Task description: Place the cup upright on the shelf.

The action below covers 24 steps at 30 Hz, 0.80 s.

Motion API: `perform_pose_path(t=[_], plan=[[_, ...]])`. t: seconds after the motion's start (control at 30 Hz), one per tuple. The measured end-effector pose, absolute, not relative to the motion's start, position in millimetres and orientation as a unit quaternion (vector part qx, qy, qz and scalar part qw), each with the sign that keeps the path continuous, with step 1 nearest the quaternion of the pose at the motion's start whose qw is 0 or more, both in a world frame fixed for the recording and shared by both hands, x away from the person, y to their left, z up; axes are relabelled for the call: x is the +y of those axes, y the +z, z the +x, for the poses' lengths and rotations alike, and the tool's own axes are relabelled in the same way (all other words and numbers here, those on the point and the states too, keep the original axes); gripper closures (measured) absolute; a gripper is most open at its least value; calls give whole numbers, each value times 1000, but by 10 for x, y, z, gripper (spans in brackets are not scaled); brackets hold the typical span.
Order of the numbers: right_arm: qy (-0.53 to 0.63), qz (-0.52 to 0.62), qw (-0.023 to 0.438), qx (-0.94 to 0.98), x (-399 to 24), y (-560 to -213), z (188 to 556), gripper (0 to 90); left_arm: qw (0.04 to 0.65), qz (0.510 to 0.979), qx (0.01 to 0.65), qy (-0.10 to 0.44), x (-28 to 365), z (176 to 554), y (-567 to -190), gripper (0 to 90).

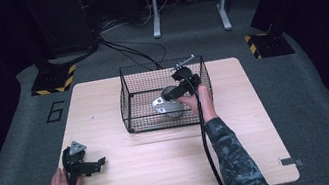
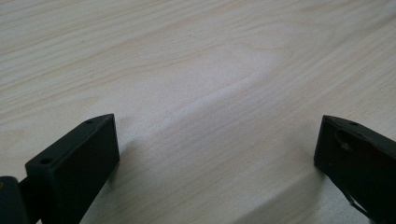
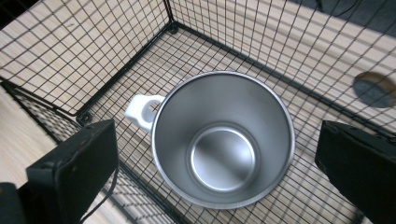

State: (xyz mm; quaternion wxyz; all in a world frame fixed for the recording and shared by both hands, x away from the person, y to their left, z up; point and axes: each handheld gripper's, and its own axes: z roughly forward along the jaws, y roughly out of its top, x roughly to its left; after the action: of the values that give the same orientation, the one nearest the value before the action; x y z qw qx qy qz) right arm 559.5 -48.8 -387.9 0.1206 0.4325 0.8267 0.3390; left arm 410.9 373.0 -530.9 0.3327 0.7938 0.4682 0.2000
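A shiny silver metal cup [image 3: 223,140] with a white handle stands upright inside the black wire basket [image 1: 132,94], which sits near the far edge of the light wooden table [image 1: 163,158]. The right gripper [image 3: 219,158] hangs above the cup, jaws wide apart. The left gripper [image 1: 94,165] rests near the table's front left corner, jaws wide apart and holding nothing.

The mug [image 3: 223,140] is bare steel, round, tapering from a wide rim to a smaller flat bottom, with a white looped handle [image 3: 142,110] on one side. It stands upright and empty, mouth up, on the wire floor of the black basket [image 1: 128,91], toward the basket's near right part in the high view. There the mug [image 1: 170,102] is partly covered, so its handle probably points left, toward the basket's middle. It touches no basket wall.
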Motion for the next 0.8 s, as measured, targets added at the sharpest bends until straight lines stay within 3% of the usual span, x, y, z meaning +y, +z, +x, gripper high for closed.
perform_pose_path(t=[0.43,0.8], plan=[[375,377,151,833,-683,-3606,4939,0,335,791,470,202,3725,4109,-5314,0],[389,361,165,831,-989,-3662,4528,0,335,791,470,202,3726,4109,-5313,0]])
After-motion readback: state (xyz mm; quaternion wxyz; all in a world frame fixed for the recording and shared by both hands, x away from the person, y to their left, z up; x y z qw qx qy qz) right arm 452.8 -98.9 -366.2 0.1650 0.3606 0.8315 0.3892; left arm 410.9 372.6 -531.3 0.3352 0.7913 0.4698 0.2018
